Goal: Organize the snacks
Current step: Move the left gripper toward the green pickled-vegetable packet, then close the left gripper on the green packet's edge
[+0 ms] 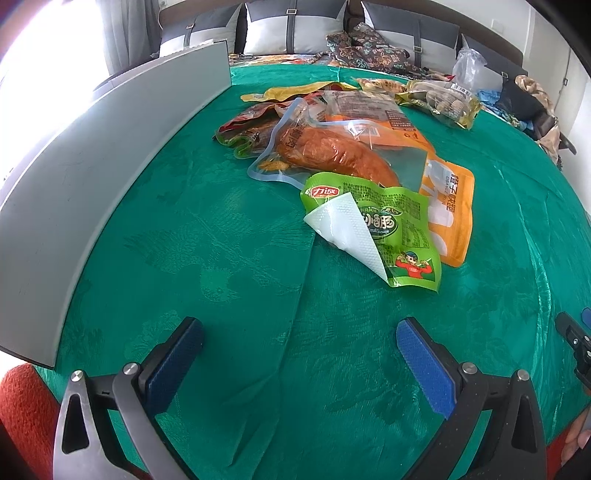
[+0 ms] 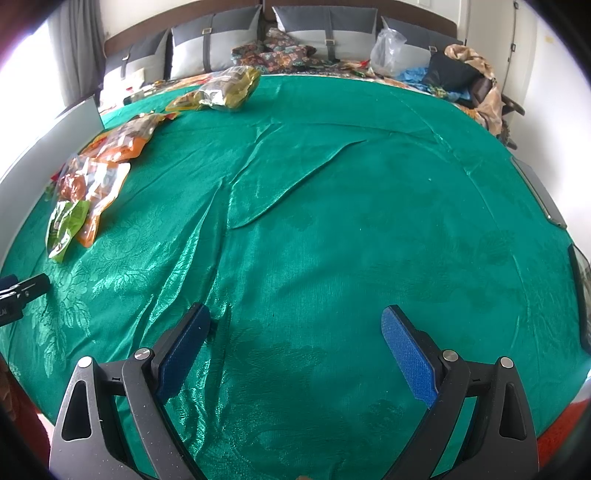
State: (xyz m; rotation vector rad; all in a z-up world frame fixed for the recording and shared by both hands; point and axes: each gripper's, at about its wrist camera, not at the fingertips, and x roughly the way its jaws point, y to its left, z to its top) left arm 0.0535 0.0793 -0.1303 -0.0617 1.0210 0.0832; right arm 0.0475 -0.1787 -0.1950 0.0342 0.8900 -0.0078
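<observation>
A pile of snack packs lies on the green cloth [image 1: 221, 295]. Nearest is a green sausage pack [image 1: 402, 236] with a folded white corner. Behind it are a clear pack of orange-brown meat [image 1: 325, 151], an orange pack [image 1: 447, 206] and a yellow-green nut pack [image 1: 439, 99]. My left gripper [image 1: 299, 343] is open and empty, short of the green pack. My right gripper [image 2: 295, 332] is open and empty over bare cloth. In the right wrist view the pile [image 2: 88, 184] sits far left, with the nut pack [image 2: 229, 88] at the back.
A grey panel [image 1: 110, 162] stands along the left edge of the cloth. Cushions [image 1: 291, 26], a plastic bag [image 2: 388, 51] and clothes [image 2: 465, 74] lie at the back. The cloth has raised folds [image 2: 295, 177] in the middle.
</observation>
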